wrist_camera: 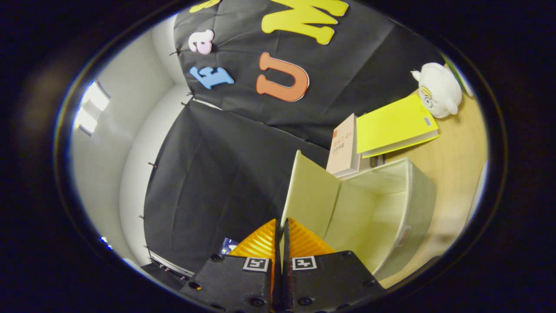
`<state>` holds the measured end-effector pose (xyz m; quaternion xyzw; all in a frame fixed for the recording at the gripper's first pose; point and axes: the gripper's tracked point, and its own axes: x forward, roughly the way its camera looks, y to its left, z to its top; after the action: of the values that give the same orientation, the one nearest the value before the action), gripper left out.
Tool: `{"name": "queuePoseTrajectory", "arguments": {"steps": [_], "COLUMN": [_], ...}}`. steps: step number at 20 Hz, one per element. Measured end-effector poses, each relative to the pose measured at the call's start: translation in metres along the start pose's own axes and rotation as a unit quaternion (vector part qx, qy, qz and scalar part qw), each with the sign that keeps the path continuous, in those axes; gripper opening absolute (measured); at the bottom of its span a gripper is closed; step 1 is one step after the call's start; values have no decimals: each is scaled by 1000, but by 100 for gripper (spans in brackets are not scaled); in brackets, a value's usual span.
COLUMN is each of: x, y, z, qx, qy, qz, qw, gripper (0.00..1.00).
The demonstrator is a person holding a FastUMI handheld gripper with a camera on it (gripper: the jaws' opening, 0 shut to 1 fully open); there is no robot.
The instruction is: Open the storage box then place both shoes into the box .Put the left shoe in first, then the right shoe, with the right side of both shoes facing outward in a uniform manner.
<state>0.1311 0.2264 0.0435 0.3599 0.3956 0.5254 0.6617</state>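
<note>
The tool [281, 226], at the bottom centre of the frame, is clenched on the lid [310, 195] of the box [391, 204]: both fingers press together on the lid's thin edge, which runs up between them. The lid stands raised like a flap, hinged to the box along its right side, so the box at the lower right of the frame is open and its pale inside looks empty. No shoe is visible. The box sits on the wooden bench [456, 152]. Behind it, in the upper right, are two books, one beige [343, 145] and one yellow [395, 124], and a white plush toy [438, 89]. The box seems to be a fabric-covered folding type, so it is probably light and a little soft; the lid may bend, and the whole box may slide or tip if the pull is strong. The edge far from the hinge, as held now, seems a good place to hold. The opening step looks almost finished, and both shoes are not yet placed.
</note>
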Motion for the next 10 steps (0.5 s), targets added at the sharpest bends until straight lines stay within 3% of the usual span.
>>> {"name": "queuePoseTrajectory", "arguments": {"steps": [6,10], "x": [71,115], "y": [30,26], "z": [-13,-17], "qx": [-4,-36], "qy": [2,-3], "qz": [11,-34], "qw": [1000,999], "gripper": [6,13]}}
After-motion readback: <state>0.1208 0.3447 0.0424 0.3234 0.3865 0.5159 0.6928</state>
